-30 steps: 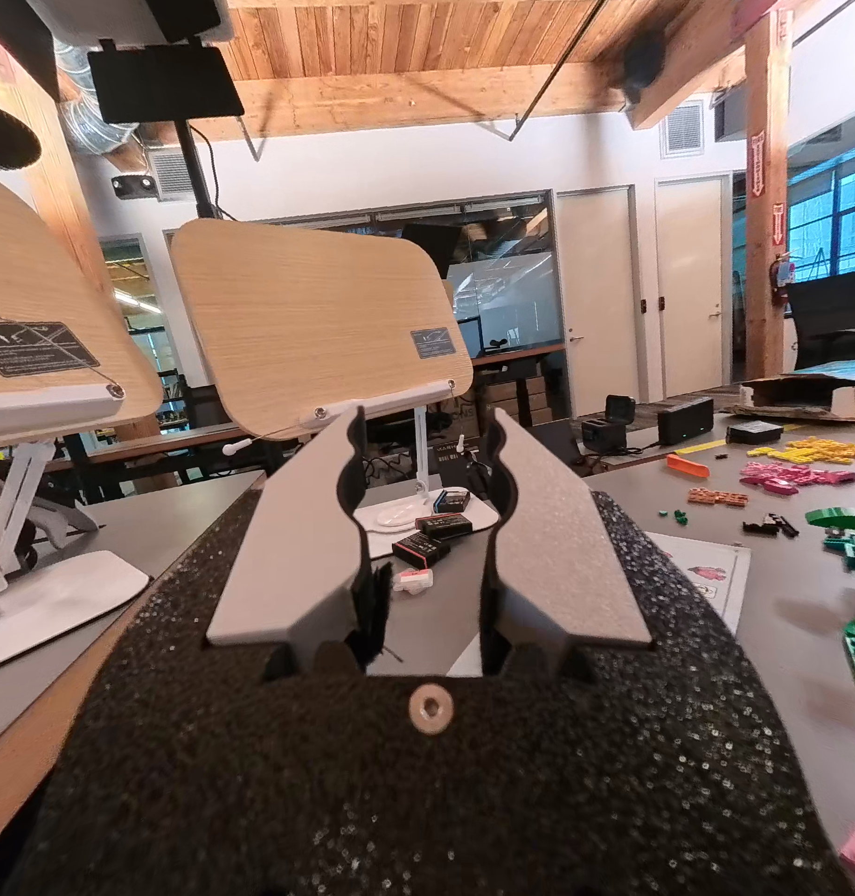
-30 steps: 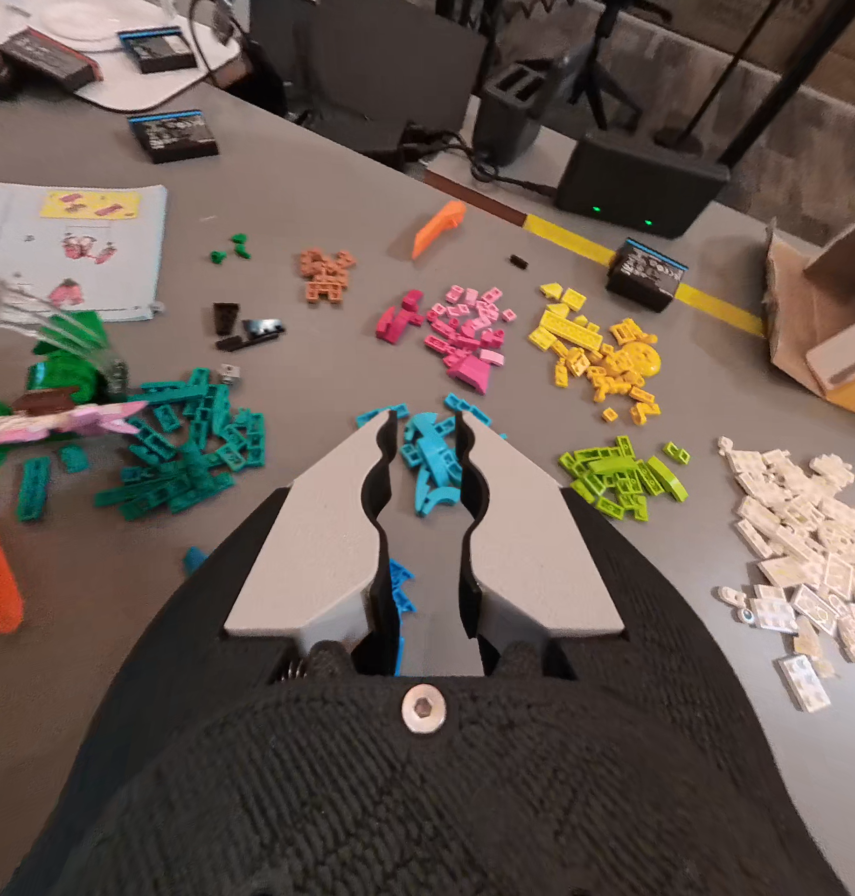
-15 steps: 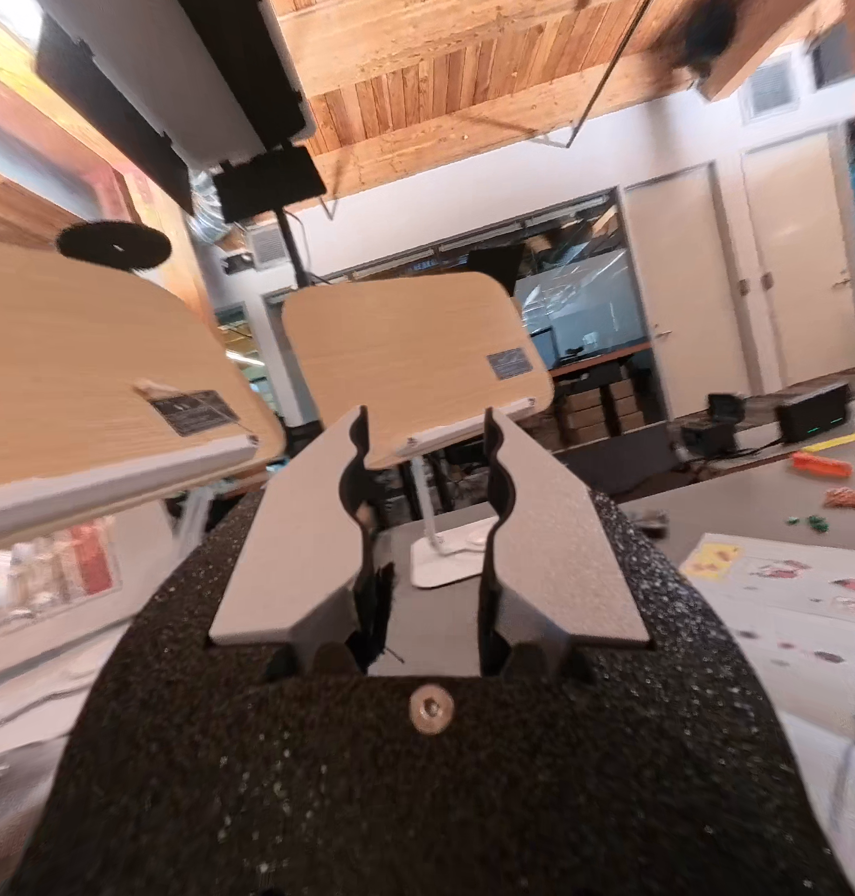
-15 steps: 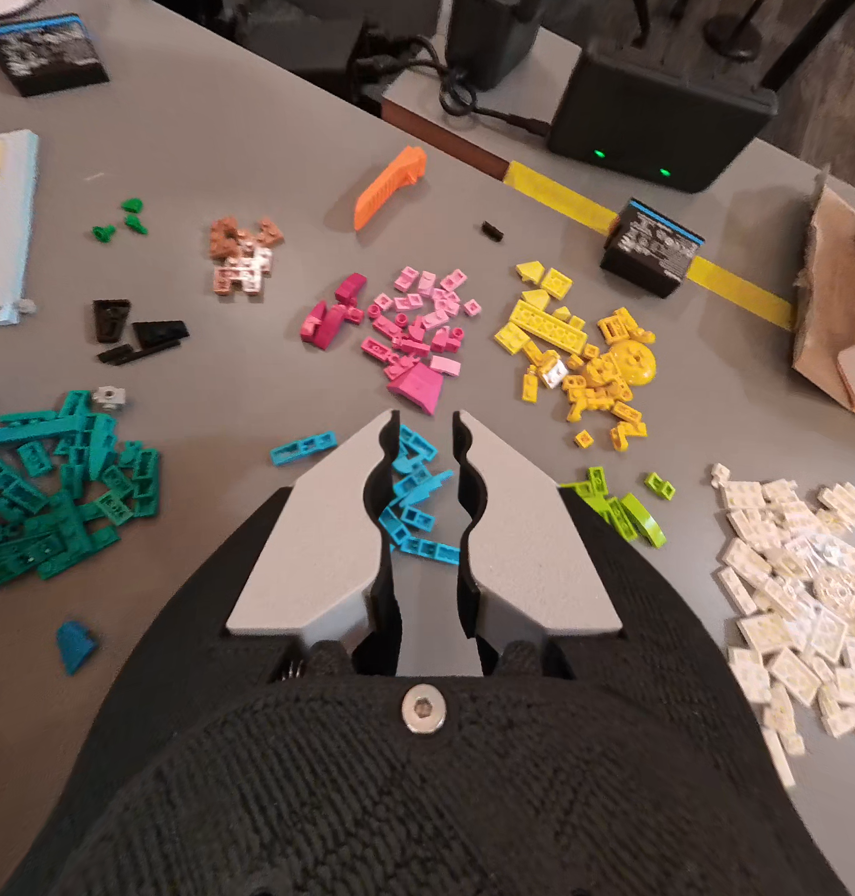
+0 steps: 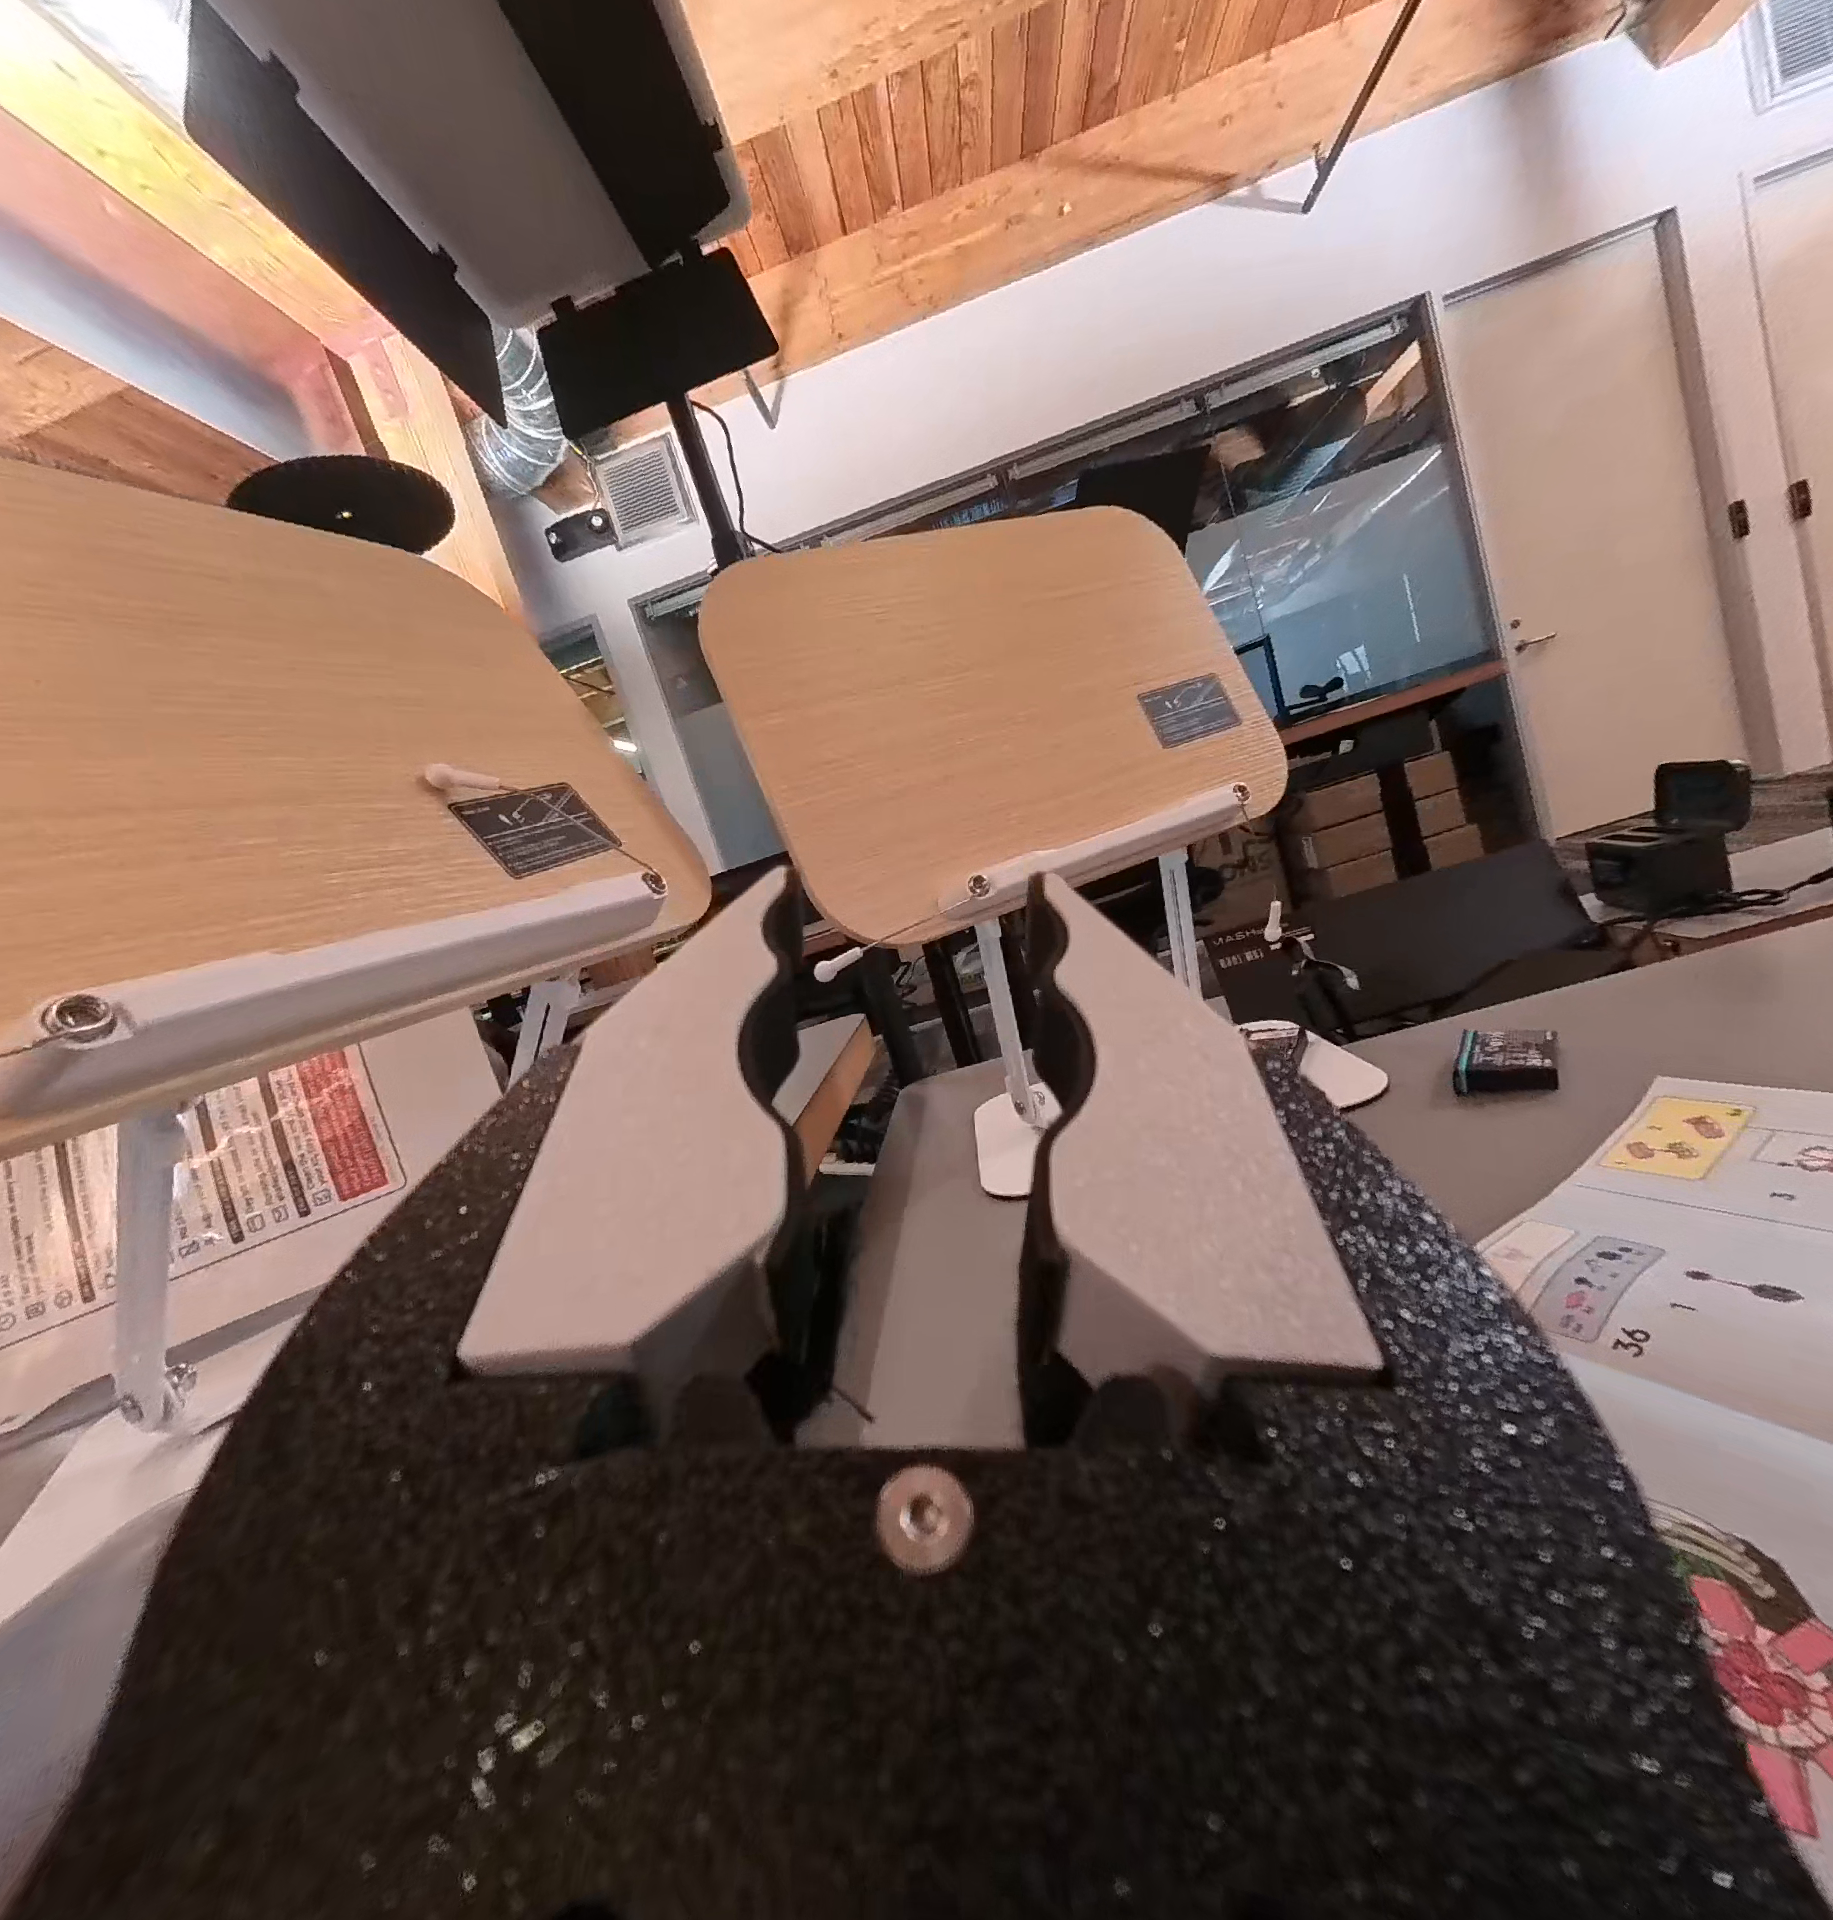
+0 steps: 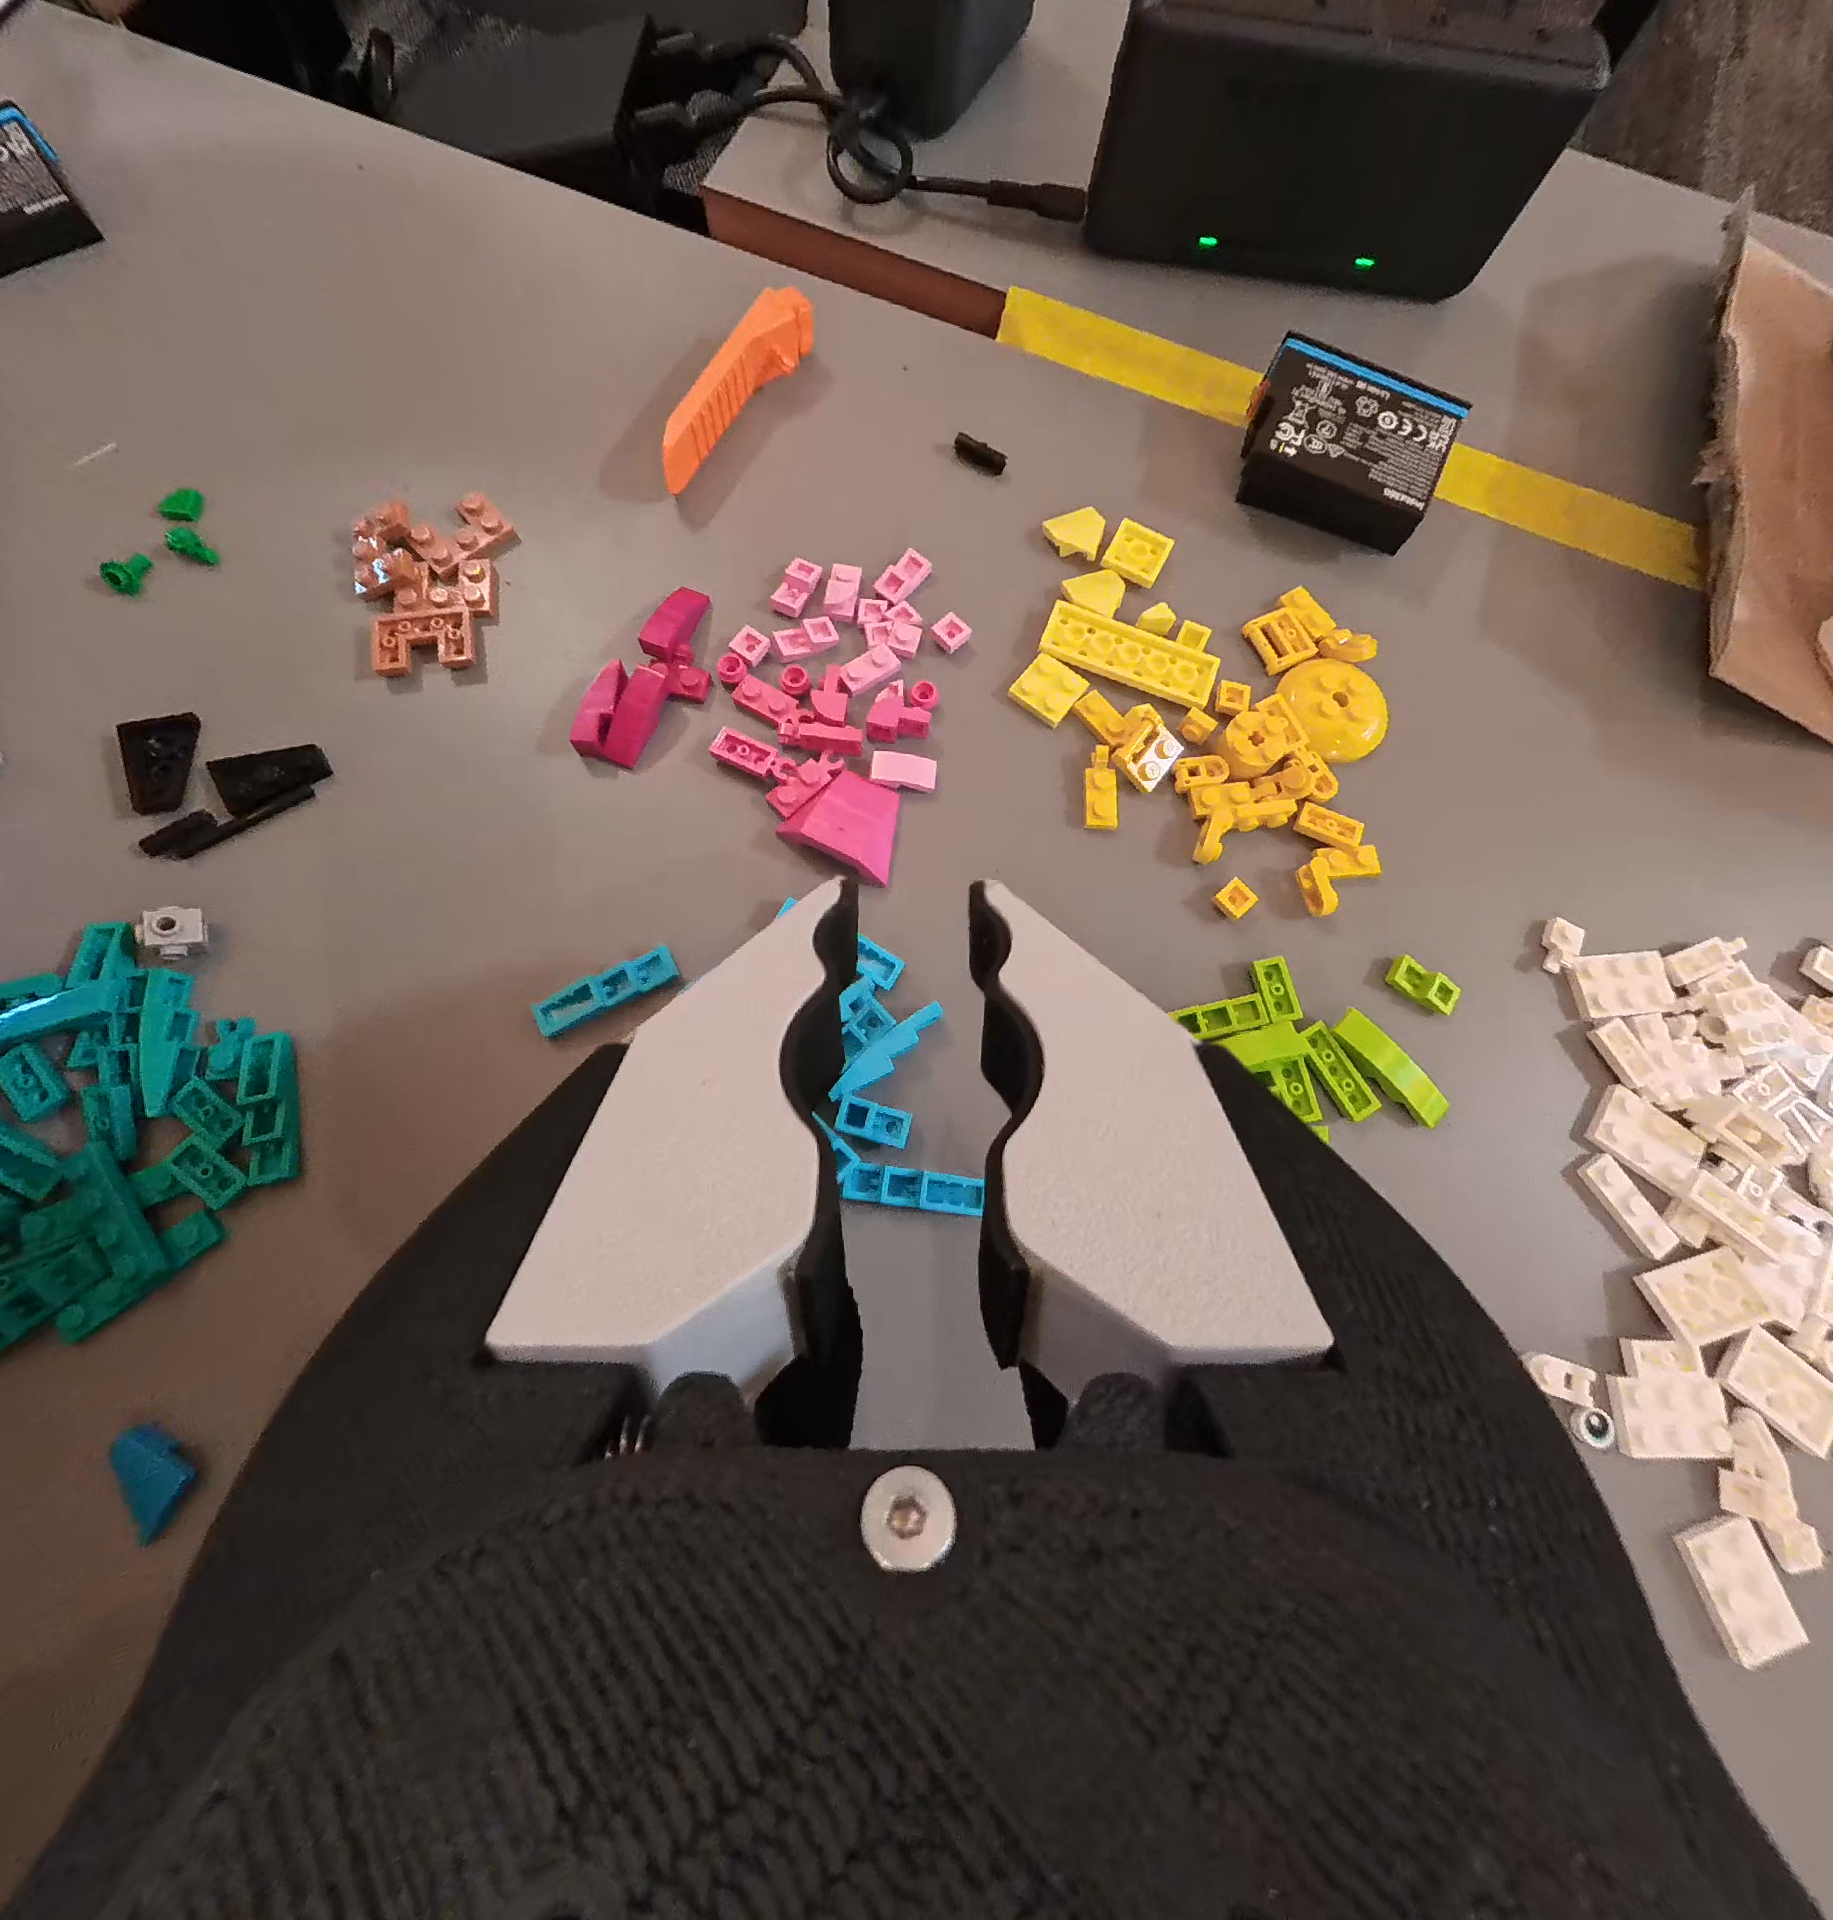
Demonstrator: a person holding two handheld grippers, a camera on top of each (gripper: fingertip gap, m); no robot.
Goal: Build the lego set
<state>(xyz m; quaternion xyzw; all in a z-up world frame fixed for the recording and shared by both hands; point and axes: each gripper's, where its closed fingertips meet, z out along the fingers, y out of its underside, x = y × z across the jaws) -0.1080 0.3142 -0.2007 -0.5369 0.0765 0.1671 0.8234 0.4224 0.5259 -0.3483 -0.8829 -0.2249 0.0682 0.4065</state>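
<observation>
My right gripper (image 6: 910, 894) is open and empty, hovering over a pile of light blue bricks (image 6: 876, 1081), with its tips just short of the pink bricks (image 6: 839, 707). Around it lie sorted piles: yellow (image 6: 1203, 707), lime green (image 6: 1317, 1049), white (image 6: 1743, 1164), teal (image 6: 101, 1132), brown (image 6: 429, 587) and black (image 6: 205, 779). My left gripper (image 5: 912, 899) is open and empty, raised and pointing up at the room. The open instruction booklet (image 5: 1712, 1236) lies at its right on the grey table (image 5: 1618, 1029).
Two tilted wooden stands (image 5: 985, 727) (image 5: 216, 758) rise in front of the left gripper. An orange brick separator (image 6: 735, 384), a black charger box (image 6: 1338, 135), a small black battery (image 6: 1348, 442), yellow tape (image 6: 1556, 509) and a torn cardboard box (image 6: 1795, 499) edge the brick area. My hands' fingertips stand some 60 cm from each other. To the orange brick separator (image 6: 735, 384): right tips about 15 cm, left tips about 55 cm.
My right gripper has moved forward and down over the blue pile toward the pink bricks. My left gripper has swung left and tilted up, away from the bricks; the booklet is now under its right side.
</observation>
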